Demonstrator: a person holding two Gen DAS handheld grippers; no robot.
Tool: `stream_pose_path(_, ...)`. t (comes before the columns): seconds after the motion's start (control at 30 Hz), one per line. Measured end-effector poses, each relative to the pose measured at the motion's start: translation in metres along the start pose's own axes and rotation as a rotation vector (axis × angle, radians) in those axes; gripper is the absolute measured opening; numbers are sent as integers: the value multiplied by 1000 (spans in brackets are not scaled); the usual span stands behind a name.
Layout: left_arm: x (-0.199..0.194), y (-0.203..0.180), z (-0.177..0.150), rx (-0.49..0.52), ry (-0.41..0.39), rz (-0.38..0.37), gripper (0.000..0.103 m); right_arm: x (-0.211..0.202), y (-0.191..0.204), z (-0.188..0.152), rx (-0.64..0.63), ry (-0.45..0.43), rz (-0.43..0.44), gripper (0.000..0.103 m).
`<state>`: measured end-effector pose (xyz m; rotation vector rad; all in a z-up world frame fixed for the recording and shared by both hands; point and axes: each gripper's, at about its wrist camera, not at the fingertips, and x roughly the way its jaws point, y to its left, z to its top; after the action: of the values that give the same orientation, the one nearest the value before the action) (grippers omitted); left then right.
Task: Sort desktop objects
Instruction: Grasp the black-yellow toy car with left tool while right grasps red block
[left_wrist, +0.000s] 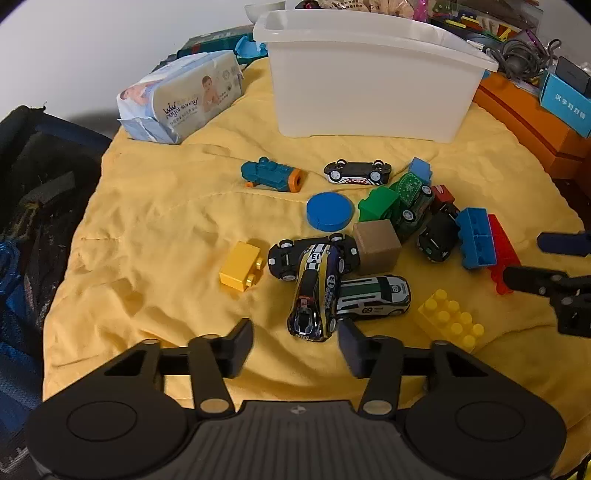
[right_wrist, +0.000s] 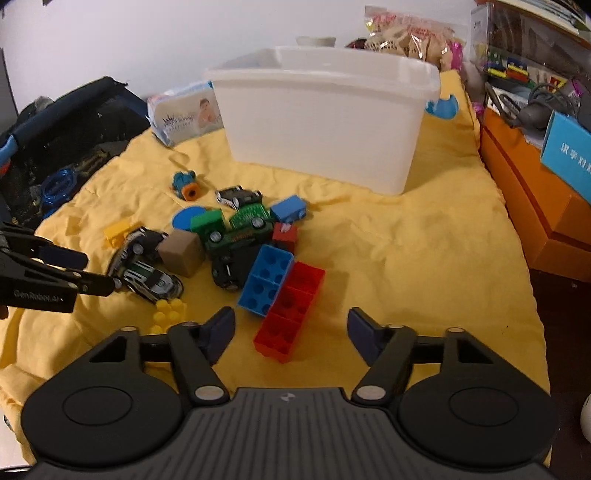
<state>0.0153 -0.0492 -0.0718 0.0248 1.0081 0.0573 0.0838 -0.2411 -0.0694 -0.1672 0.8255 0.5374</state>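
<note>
Left of the smooth white plastic bin (left_wrist: 369, 74) lies a soft wipes pack (left_wrist: 181, 96). In front of the bin, on rumpled yellow cloth (left_wrist: 155, 221) – glossy toy cars (left_wrist: 316, 291), studded bricks (right_wrist: 286, 321). Left gripper (left_wrist: 295, 345) and right gripper (right_wrist: 291, 332) – fingers apart, empty.
</note>
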Motion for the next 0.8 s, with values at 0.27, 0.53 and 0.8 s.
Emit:
stream_pose_path(0.27, 20, 3, 10, 64, -6, -124, 56, 9, 12, 1, 44, 25, -69, 60)
stream_pose_path(0.53, 27, 9, 9, 105, -7, -185, 53, 14, 16, -2, 106, 41, -149, 59)
stream_pose_path(0.8, 31, 5, 9, 134, -15, -207, 45, 23, 15, -4, 136, 60, -160, 42)
